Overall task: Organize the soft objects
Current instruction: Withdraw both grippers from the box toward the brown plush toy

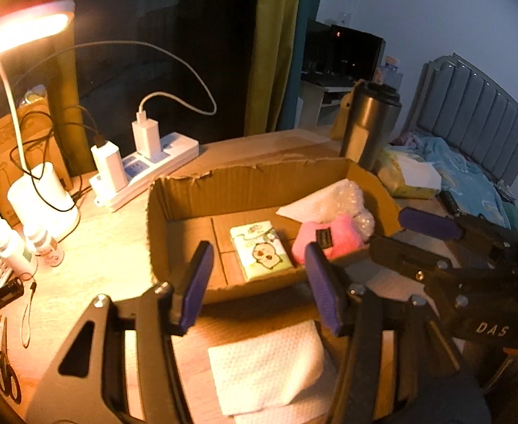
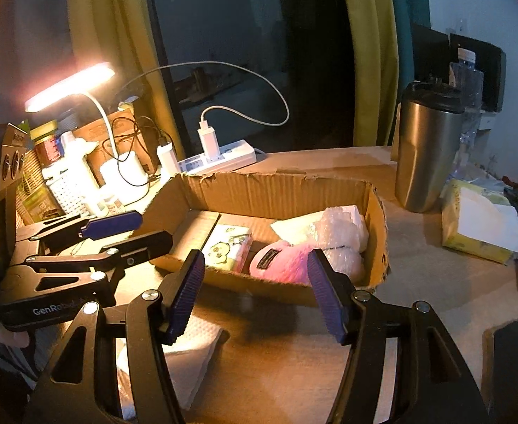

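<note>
Both the left gripper [image 1: 259, 282] and right gripper [image 2: 255, 293] stood wide, empty, before the cardboard box [image 1: 244, 180]; next, the napkin [image 1: 269, 367] needed grasping.

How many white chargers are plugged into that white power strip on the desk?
2. A tall white charger with a looping white cable stands mid-strip on the white power strip; a second white charger, with a dark cable, sits nearer the lamp. None seem hidden.

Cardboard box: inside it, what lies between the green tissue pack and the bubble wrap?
A pink plush toy lies between the tissue pack and the bubble wrap, clearest in the right wrist view.
</note>
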Action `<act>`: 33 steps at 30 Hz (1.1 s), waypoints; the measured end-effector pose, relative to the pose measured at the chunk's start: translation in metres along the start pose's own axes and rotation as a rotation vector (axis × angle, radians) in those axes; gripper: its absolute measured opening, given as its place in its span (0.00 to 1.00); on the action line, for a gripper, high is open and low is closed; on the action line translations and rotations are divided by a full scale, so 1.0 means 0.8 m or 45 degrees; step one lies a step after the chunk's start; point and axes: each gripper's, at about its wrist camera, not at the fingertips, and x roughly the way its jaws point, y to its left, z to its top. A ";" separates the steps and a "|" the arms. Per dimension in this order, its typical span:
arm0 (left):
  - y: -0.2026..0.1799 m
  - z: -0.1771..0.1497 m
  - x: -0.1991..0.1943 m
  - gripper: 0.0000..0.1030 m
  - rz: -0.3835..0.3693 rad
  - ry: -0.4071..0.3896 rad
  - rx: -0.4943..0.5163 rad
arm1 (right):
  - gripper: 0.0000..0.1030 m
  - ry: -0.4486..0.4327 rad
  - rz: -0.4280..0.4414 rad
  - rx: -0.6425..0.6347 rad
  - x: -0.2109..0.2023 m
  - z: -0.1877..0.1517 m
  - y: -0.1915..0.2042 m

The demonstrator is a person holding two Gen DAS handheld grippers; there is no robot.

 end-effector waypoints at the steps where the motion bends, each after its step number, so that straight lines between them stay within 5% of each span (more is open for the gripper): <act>1: 0.000 -0.001 -0.005 0.73 -0.002 -0.007 0.003 | 0.62 -0.001 -0.003 -0.001 -0.003 -0.002 0.003; 33: -0.002 -0.072 -0.103 0.74 -0.092 -0.101 0.009 | 0.62 0.009 -0.117 -0.039 -0.083 -0.076 0.071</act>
